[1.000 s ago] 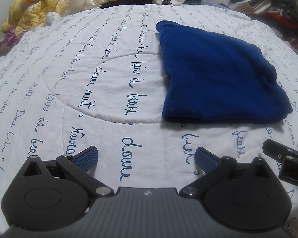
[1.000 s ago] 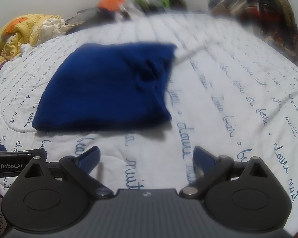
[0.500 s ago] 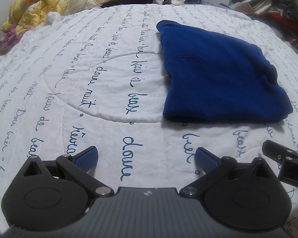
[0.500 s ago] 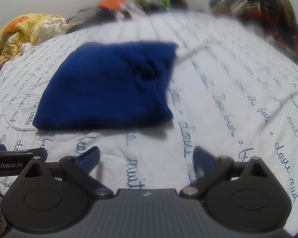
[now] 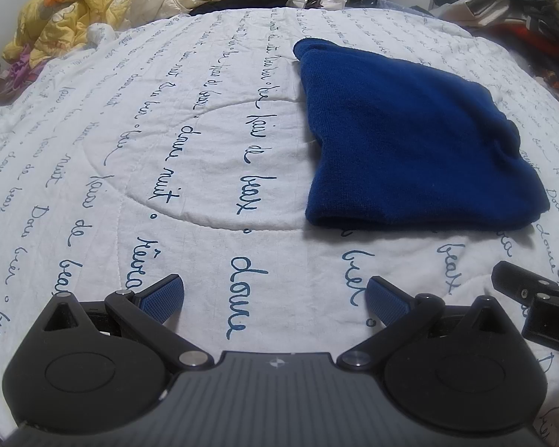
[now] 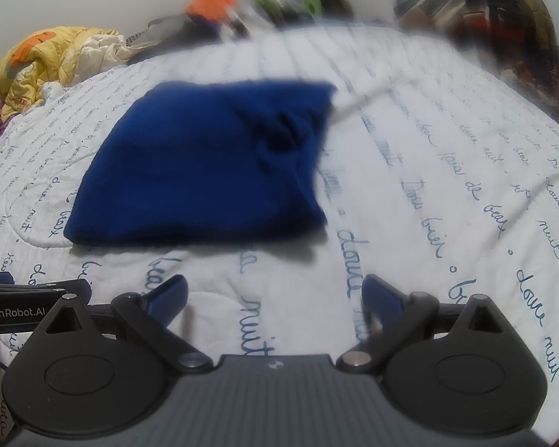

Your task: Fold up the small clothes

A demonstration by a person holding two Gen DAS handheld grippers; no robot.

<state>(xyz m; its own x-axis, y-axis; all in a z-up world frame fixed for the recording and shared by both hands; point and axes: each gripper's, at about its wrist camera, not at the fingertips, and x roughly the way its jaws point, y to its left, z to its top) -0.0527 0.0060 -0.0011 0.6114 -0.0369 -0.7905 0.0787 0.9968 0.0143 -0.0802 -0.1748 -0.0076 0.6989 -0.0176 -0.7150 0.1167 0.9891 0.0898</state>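
No real change across the last second: both views match, nothing has moved, and the blue garment (image 5: 410, 138) lies exactly where it lay. Reads as fold done, hands backed off (a judgement, not something visible).

Left tongs (image 5: 275, 300): spread wide, empty, hovering over the bed (image 5: 167, 149) near its front edge. Right tongs (image 6: 274, 298): same, spread and empty, just beside the left pair.

The garment sits mid-bed, slightly toward the far edge, folded into a flat wedge with a small lump on its right side.

Count: one blue garment, two tongs, one yellow bundle (image 5: 67, 11) at the far-left corner, mixed clutter along the far edge (too jumbled to count).
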